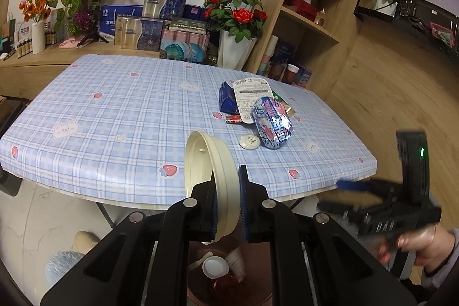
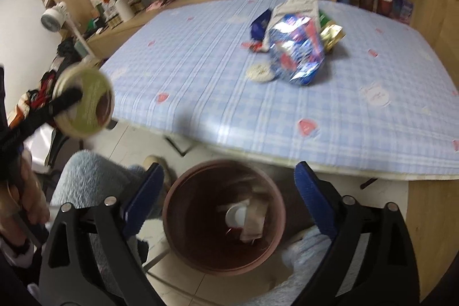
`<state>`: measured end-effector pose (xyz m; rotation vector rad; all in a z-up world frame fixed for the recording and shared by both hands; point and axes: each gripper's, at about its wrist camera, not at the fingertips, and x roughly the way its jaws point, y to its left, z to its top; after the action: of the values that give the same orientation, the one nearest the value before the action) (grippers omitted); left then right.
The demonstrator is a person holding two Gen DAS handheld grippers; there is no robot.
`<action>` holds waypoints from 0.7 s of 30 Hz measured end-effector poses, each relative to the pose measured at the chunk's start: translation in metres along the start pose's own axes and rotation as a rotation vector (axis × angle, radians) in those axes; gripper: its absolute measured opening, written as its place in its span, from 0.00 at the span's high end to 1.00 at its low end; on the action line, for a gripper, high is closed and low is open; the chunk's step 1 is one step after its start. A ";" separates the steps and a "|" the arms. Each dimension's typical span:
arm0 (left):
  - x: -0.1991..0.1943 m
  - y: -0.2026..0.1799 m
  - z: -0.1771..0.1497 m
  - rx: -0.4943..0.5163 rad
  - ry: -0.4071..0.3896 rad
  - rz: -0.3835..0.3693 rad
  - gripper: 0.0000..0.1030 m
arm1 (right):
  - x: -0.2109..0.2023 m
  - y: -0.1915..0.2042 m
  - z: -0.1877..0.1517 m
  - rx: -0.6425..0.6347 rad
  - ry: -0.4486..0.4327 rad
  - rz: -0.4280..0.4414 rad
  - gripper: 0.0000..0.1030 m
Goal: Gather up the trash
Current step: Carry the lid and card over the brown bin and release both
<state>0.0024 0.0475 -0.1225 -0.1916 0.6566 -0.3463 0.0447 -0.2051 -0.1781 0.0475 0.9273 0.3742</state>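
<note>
My left gripper [image 1: 228,200] is shut on the rim of a cream plastic cup lid [image 1: 206,179], held on edge above a brown trash bin [image 1: 229,286]. The same lid [image 2: 86,102] shows at the left of the right wrist view. My right gripper [image 2: 226,194] stands open and empty over the bin [image 2: 223,222], which holds a white cap and crumpled paper. On the blue checked table [image 1: 114,111] lies a trash pile: a shiny blue snack bag [image 1: 272,122], a white label sheet [image 1: 249,93], a dark blue carton [image 1: 226,99], a small white round lid [image 1: 249,141].
A white vase of red roses [image 1: 235,48] and stacked boxes stand behind the table. Wooden shelves [image 1: 315,5] rise at the right. A person's knees in fluffy blue fabric [image 2: 86,179] flank the bin below the table's near edge.
</note>
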 end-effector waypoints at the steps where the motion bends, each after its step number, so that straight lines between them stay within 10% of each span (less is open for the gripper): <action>1: 0.001 -0.002 -0.001 0.006 0.003 -0.002 0.88 | -0.004 -0.003 0.004 0.003 -0.020 -0.014 0.09; 21: 0.028 -0.035 -0.036 0.091 0.150 -0.104 0.88 | -0.045 -0.044 0.027 0.076 -0.224 -0.148 0.06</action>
<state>-0.0081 0.0025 -0.1562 -0.1136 0.7784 -0.4926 0.0546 -0.2579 -0.1361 0.0880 0.7186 0.1913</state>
